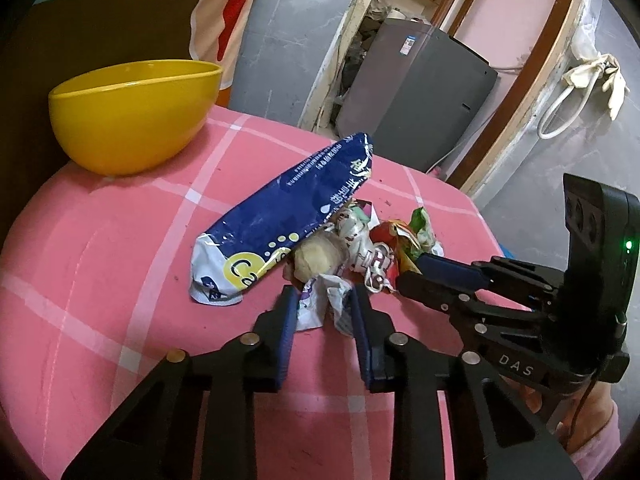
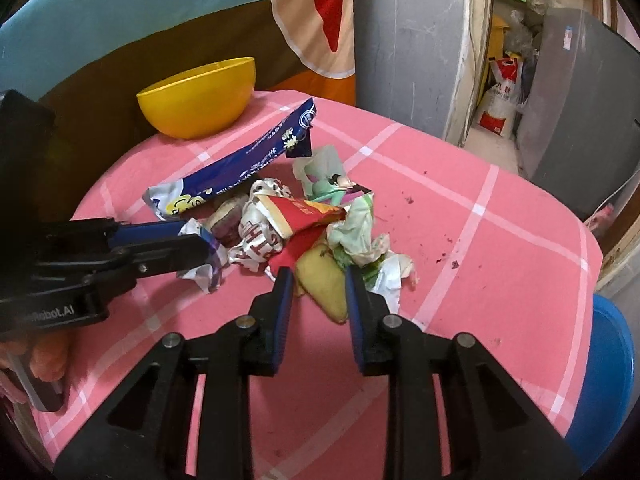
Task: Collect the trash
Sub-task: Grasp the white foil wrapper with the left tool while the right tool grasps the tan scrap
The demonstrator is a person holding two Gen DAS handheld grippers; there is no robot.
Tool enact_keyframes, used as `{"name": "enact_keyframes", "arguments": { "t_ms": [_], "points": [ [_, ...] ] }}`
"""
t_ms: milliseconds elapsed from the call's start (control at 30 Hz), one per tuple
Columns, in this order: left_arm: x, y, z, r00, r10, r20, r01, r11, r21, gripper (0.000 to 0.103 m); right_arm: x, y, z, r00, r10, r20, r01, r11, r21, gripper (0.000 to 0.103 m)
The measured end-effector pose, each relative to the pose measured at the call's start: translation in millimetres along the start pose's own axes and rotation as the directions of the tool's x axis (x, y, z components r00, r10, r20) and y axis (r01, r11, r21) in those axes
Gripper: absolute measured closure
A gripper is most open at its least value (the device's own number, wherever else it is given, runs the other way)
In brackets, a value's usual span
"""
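Left wrist view: the left gripper (image 1: pixel 322 300) stands partly open, its blue pads flanking a crumpled white wrapper (image 1: pixel 324 300) at the edge of the heap of wrappers (image 1: pixel 360 248) on the pink checked tablecloth (image 1: pixel 120 260), beside a long blue foil packet (image 1: pixel 288 216) and a yellow plastic bowl (image 1: pixel 132 116).

Right wrist view: the right gripper (image 2: pixel 318 284), likewise partly open, straddles a yellow wedge-shaped scrap (image 2: pixel 324 284). Only here appears a blue plastic bin (image 2: pixel 604 380).

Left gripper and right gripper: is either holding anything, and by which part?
Left gripper straddles a crumpled white wrapper; right gripper straddles a yellow wrapper. Whether either is clamped cannot be told.
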State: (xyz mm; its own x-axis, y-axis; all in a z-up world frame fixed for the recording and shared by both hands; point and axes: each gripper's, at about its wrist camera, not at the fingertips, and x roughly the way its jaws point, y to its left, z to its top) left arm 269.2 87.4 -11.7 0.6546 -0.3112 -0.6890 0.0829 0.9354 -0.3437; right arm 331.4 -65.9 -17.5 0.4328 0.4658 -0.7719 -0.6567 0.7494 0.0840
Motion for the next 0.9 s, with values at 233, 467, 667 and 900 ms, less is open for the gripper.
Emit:
{"name": "enact_keyframes", "arguments": {
  "t_ms": [233, 467, 667, 900],
  "points": [
    [-1.8, -5.3, -3.0, 1.0, 0.016, -0.013, -0.016, 1.0, 0.01, 0.092, 2.6, 0.1, -2.0, 1.0, 0.002, -0.027, -0.002, 1.0, -0.003, 0.017],
    [-6.6, -11.4, -6.9, 1.0, 0.028, -0.006, -0.028, 1.0, 0.002, 0.095, 1.7, 0.5, -4.0, 1.0, 0.002, -0.012, -0.002, 1.0, 0.0, 0.026],
    [-12.2, -16.6, -12.8, 0.999, 0.033, 0.012, -0.033, 0.999, 0.0, 0.096, -8.2, 3.4, -10.8, 1.0, 0.011, 0.026, -0.011, 1.0, -0.006, 0.037],
    [-11.4, -17.3, -14.1, 0.999, 0.049, 0.014, -0.049, 0.999, -0.015, 0.096, -16.3, 8.5, -16.3, 0.998, 0.018, 0.065, -0.016, 1.0, -0.023, 0.038]
  ]
}}
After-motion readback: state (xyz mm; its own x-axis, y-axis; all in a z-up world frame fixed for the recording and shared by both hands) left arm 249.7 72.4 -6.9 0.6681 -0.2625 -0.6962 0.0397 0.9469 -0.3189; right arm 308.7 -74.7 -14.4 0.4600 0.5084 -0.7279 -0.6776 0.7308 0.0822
